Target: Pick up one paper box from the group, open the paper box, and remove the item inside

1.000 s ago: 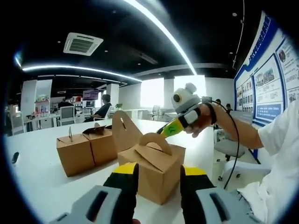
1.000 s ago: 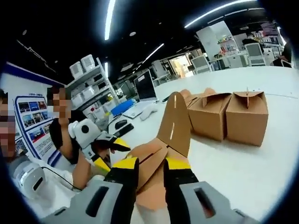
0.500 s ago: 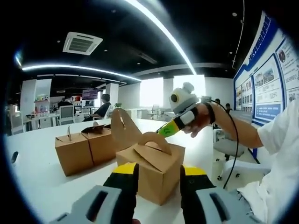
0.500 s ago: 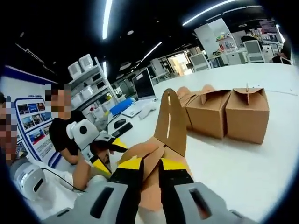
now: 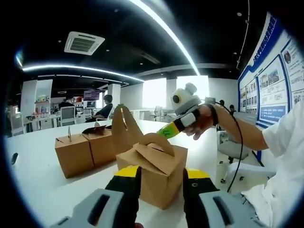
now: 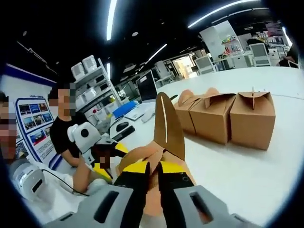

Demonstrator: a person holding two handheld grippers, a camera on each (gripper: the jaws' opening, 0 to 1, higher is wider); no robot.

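Note:
A brown paper box (image 5: 156,171) stands on the white table, its near corner between the tips of my open left gripper (image 5: 161,175). One tall flap (image 5: 124,128) stands up from it. My right gripper (image 5: 164,133) comes in from the right and pinches the box's curved handle flap (image 5: 154,141). In the right gripper view my right gripper (image 6: 154,173) is shut on that flap of the box (image 6: 137,156), with the tall flap (image 6: 167,126) rising just beyond. The left gripper (image 6: 110,159) sits at the box's left side. Two more closed boxes (image 5: 73,154) (image 6: 251,118) stand behind.
The white table (image 5: 38,190) runs far to the left and back. A person's white sleeve (image 5: 285,142) and a chair (image 5: 237,159) are on the right. A seated person in black (image 6: 61,135), a monitor (image 6: 147,85) and shelves (image 6: 90,78) lie beyond.
My right gripper's jaws have closed from a small gap onto the box flap. The tall flap has swung a little more upright. The left gripper has stayed as it was.

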